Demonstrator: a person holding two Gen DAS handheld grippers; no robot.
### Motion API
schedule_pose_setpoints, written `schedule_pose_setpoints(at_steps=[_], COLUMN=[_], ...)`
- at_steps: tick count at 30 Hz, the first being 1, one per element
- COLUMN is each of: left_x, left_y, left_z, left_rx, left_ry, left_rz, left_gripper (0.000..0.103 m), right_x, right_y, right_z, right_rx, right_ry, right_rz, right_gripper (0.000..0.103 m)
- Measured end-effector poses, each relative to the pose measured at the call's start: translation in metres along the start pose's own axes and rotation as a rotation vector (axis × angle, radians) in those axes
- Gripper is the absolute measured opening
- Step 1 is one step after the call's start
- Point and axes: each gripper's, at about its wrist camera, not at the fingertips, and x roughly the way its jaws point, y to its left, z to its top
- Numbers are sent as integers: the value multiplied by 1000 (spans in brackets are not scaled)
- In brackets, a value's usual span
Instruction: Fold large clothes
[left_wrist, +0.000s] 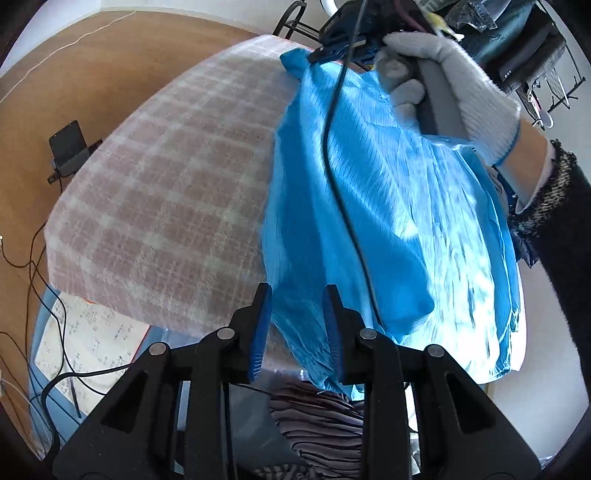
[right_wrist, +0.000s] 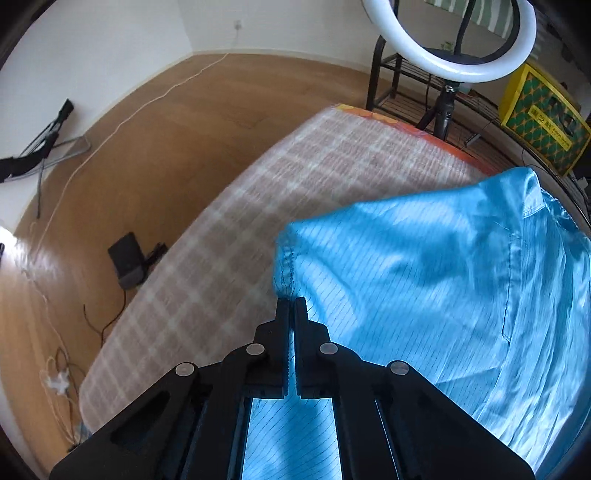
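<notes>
Garment (left_wrist: 388, 221) of shiny sky-blue cloth with fine dark pinstripes lies rumpled over the checked pink blanket (left_wrist: 166, 184). Right tongs (right_wrist: 291, 301) are clenched on its stitched hem corner; left tongs (left_wrist: 297, 295) grip a bunched edge.

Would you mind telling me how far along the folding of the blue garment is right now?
Done: the blue garment is on the checked blanket. In hand: the right gripper is shut on its hemmed edge, and the left gripper has cloth between its fingers near the other end. Left: it is still rumpled, with no neat fold visible.
</notes>
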Motion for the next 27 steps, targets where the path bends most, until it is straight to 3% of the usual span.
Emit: schedule_pose_setpoints(at_steps=[2,5,6,7,13,15,18,19,21,23,26,27], left_x=[-1,-6,-6,-7,-15,-19,-19,-16,-8,5,26,31], left_y=[2,0,-2,-3,5,9,8,5,-3,-7,-5,-2], left_z=[1,1,0,0,-3,-2,0,0,0,0,-4,-5], left_rx=[-13,-8,-5,-3,-53,-83,-120,-116,-96,-76,-86,-91], left_ry=[1,-5,-4,-4,-18,-28,-25,-22,-12,10,62,78], left_rz=[-13,-28,-29,-32,-42,-72,-119,-120,-90,-33,11,28], left_gripper=[27,27,34,41,42,42,53,60,64,64,64,58], right_x=[7,0,-5,-15,-106,-145,-179,-181,-177,-162,-129,-117], right_y=[-2,-4,-6,-10,-37,-45,-48,-46,-40,-29,-15,-8], right_z=[-3,-12,-15,-21,-58,-85,-137,-154,-190,-228,-269,-281], right_rx=[13,-3,-6,1,37,21,-20,-37,-67,-77,-45,-36], right_ry=[29,26,17,5,-81,-129,-172,-175,-168,-145,-68,-43], right_rz=[47,69,74,104,306,355,325,317,297,270,325,334], right_gripper=[2,18,21,22,23,29,32,32,32,32,32,32])
